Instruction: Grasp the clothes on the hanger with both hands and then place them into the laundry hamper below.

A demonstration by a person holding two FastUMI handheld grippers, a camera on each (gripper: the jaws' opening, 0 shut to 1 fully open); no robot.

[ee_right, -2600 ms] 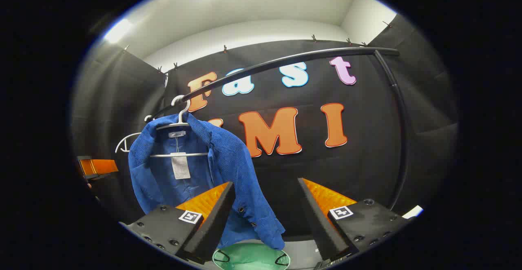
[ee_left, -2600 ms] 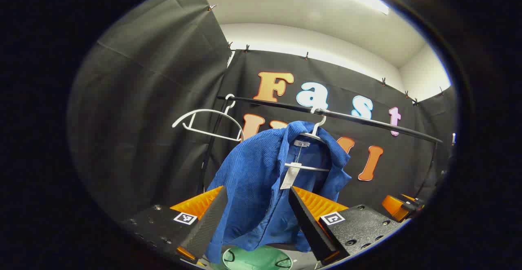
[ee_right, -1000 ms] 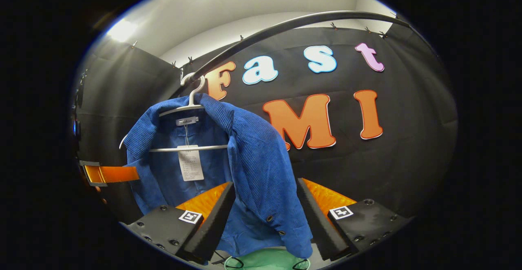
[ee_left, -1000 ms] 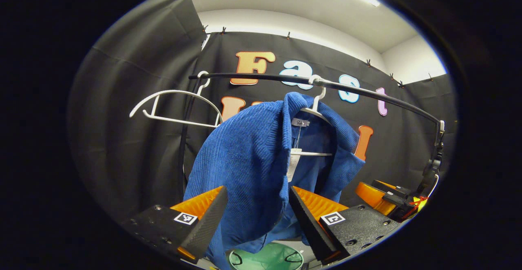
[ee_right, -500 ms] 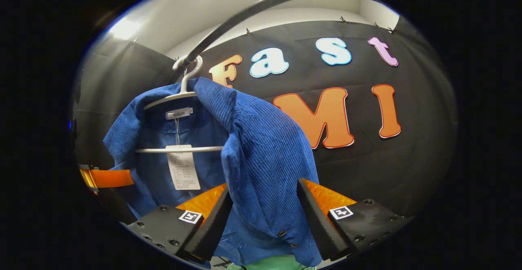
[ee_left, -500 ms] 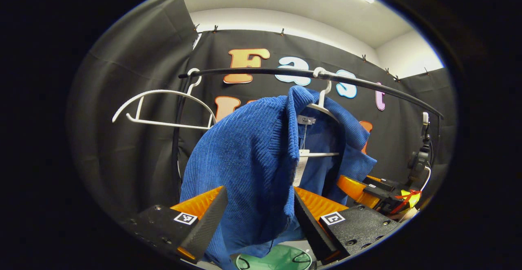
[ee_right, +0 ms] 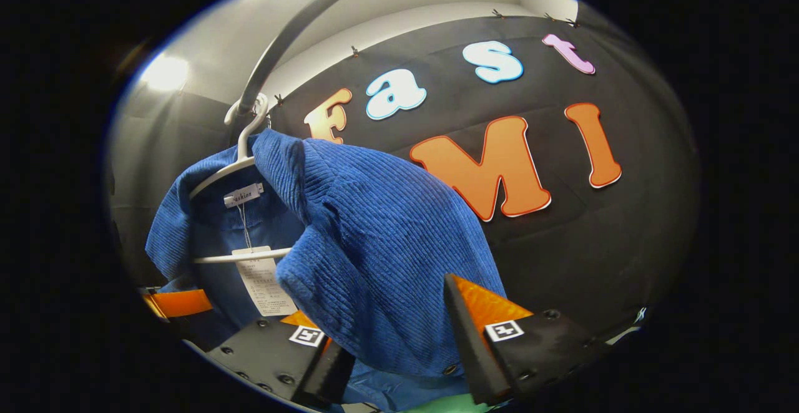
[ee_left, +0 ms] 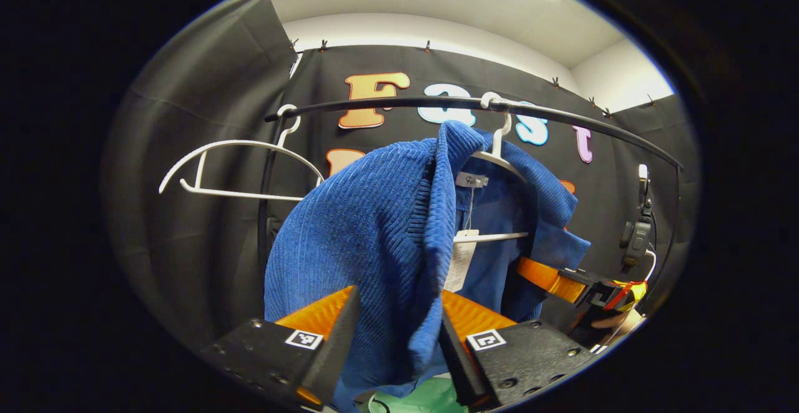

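A blue corduroy jacket (ee_left: 374,226) hangs on a white hanger (ee_left: 496,151) from the black rail (ee_left: 387,104). In the left gripper view, my left gripper (ee_left: 397,304) stands around the jacket's near front fold, jaws narrowed but still apart, cloth filling the gap. In the right gripper view, the jacket (ee_right: 374,238) drapes over one finger of my right gripper (ee_right: 393,313), hiding its tip; the jaws are still apart around the other front panel. The hanger (ee_right: 240,151) hooks on the rail (ee_right: 281,32). A green hamper (ee_left: 431,397) peeks out below.
An empty white hanger (ee_left: 237,170) hangs on the rail to the left of the jacket. The right gripper (ee_left: 562,282) and a hand (ee_left: 608,320) show beyond the jacket. The left gripper (ee_right: 181,304) shows past the jacket's left side. The black booth wall stands close behind.
Both grippers have moved closer to the jacket and up, so cloth now lies between each pair of fingers. Both pairs of jaws have narrowed a little.
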